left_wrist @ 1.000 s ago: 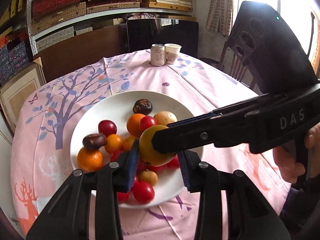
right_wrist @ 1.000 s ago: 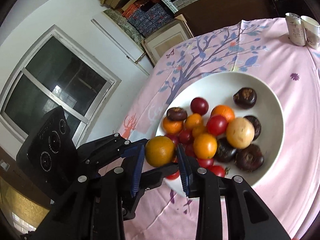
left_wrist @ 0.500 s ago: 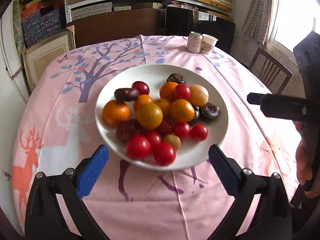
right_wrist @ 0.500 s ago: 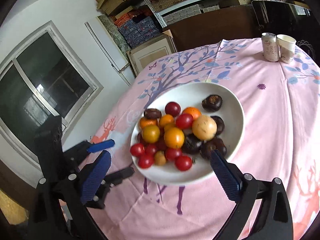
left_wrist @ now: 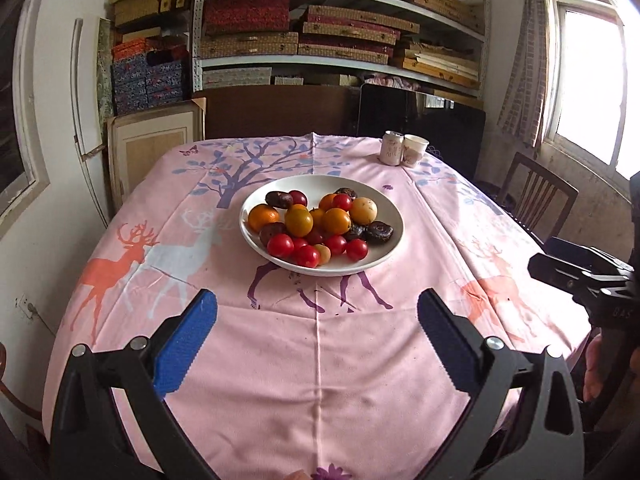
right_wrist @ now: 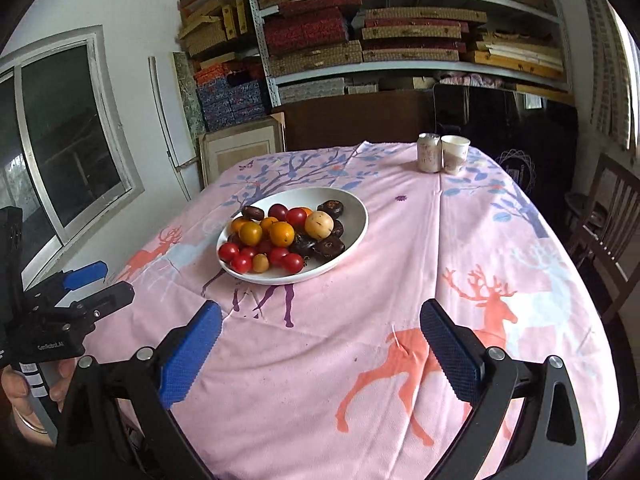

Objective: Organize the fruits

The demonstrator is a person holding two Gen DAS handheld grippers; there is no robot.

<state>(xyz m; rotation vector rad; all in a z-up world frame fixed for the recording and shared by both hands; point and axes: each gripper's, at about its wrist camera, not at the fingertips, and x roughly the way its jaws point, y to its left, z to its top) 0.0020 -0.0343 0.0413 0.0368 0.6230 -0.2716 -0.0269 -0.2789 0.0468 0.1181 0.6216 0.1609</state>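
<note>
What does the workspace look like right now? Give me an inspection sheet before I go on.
Surface: round table under a pink tablecloth printed with deer and a tree.
Job's things: white plate near the middle, piled with fruits: red tomatoes, orange and yellow citrus, dark brown ones. No fruit seen off the plate.
Clutter: can and paper cup side by side at the far edge.
Grippers: left gripper and right gripper both open, empty, short of the plate.
Cables: nothing seen.
Surroundings: shelves of stacked boxes, windows on both sides, wooden chair.
</note>
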